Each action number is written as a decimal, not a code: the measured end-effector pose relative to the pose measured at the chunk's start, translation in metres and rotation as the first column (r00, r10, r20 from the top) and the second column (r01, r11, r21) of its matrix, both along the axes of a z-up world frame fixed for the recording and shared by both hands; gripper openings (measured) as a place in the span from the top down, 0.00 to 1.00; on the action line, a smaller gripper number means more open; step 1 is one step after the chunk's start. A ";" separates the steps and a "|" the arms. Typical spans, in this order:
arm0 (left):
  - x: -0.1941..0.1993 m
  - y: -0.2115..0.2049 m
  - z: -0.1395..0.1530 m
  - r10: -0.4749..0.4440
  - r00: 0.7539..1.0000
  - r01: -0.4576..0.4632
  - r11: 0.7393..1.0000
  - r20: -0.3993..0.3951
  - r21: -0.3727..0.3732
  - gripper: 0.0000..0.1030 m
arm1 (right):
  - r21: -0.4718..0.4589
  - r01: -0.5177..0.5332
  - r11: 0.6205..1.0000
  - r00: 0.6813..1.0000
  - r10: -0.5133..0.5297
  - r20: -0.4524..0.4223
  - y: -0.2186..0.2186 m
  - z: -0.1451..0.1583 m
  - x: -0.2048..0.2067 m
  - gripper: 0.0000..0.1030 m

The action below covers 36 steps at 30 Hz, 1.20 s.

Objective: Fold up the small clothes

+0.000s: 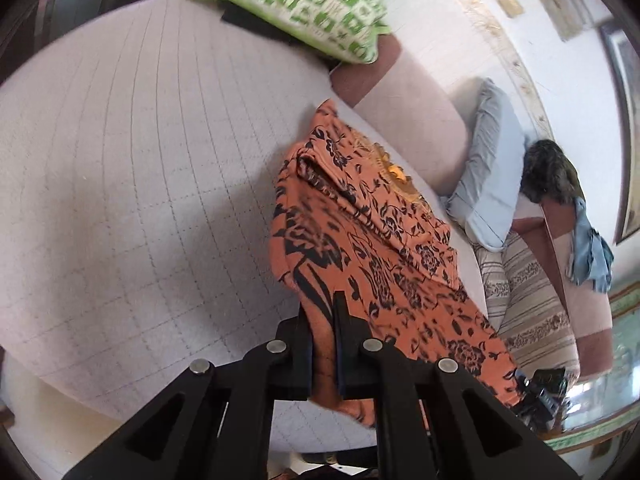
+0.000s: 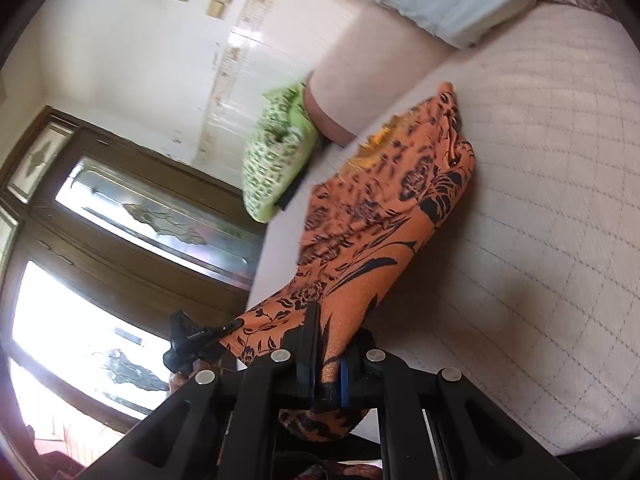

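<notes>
- Left gripper [image 1: 322,320]: black fingers pinched together on a near edge of the orange garment [image 1: 360,216]; cloth bunched between the pads.
- Right gripper [image 2: 320,320]: likewise clamped on the same garment [image 2: 380,216], fabric running down between the blue-edged pads.
- Garment: orange with black floral print, a yellow patch near its far end. Near edge held up off the surface by both grippers; far end trails onto the quilted cover [image 1: 120,180].
- Quilted cover is pale, stitched in a grid, spread over a sofa seat.
- Green patterned cushion [image 1: 288,4] at the far end of the seat, well apart from the garment.
- Pale blue pillow [image 1: 488,168] leans on the backrest, near the garment's far end.
- Dark glazed door [image 2: 120,220] shows in the right wrist view.
</notes>
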<state>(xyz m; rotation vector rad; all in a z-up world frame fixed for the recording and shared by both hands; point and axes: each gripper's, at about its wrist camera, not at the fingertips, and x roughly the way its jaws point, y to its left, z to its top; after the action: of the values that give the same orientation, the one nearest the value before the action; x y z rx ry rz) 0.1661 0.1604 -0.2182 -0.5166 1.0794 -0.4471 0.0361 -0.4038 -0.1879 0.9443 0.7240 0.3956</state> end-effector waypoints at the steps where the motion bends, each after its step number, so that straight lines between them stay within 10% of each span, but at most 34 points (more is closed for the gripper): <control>1: -0.005 0.003 0.001 -0.003 1.000 0.003 1.000 0.003 0.009 0.92 | 0.011 -0.001 1.000 1.000 0.001 0.005 -0.002 0.001 -0.004 0.93; 12: 0.059 -0.021 -0.003 0.003 0.999 -0.002 1.000 -0.046 0.005 0.93 | 0.052 -0.008 0.999 1.000 0.008 0.008 -0.016 -0.003 0.032 0.93; 22: 0.268 -0.093 0.019 0.024 1.000 -0.024 0.999 -0.009 0.048 0.99 | 0.020 0.139 0.990 0.990 -0.138 -0.024 -0.070 0.006 0.234 0.93; 28: 0.374 -0.125 -0.032 0.159 0.987 -0.154 0.976 -0.020 0.155 0.99 | 0.117 0.302 0.946 0.926 -0.262 -0.272 -0.122 -0.080 0.362 0.89; 31: 0.369 -0.109 -0.040 0.218 0.976 -0.218 0.974 0.022 0.056 0.99 | 0.173 0.342 0.924 0.878 -0.249 -0.408 -0.137 -0.135 0.390 0.88; 33: 0.344 -0.088 -0.029 0.260 0.960 -0.260 0.966 0.102 -0.018 0.98 | 0.256 0.348 0.902 0.901 -0.246 -0.358 -0.141 -0.152 0.386 0.88; 35: 0.312 -0.068 -0.019 0.319 0.934 -0.312 0.947 0.161 -0.070 0.85 | 0.228 0.329 0.916 0.919 -0.256 -0.298 -0.141 -0.144 0.380 0.88; 36: 0.295 -0.063 -0.018 0.336 0.928 -0.334 0.942 0.159 -0.037 0.56 | 0.202 0.323 0.924 0.928 -0.268 -0.259 -0.141 -0.136 0.374 0.88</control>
<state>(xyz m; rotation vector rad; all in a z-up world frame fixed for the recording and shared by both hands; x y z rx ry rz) 0.4615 0.0971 -0.2358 -0.6484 0.8105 -0.1888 0.4103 -0.5451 -0.3238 1.3263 0.7339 0.1064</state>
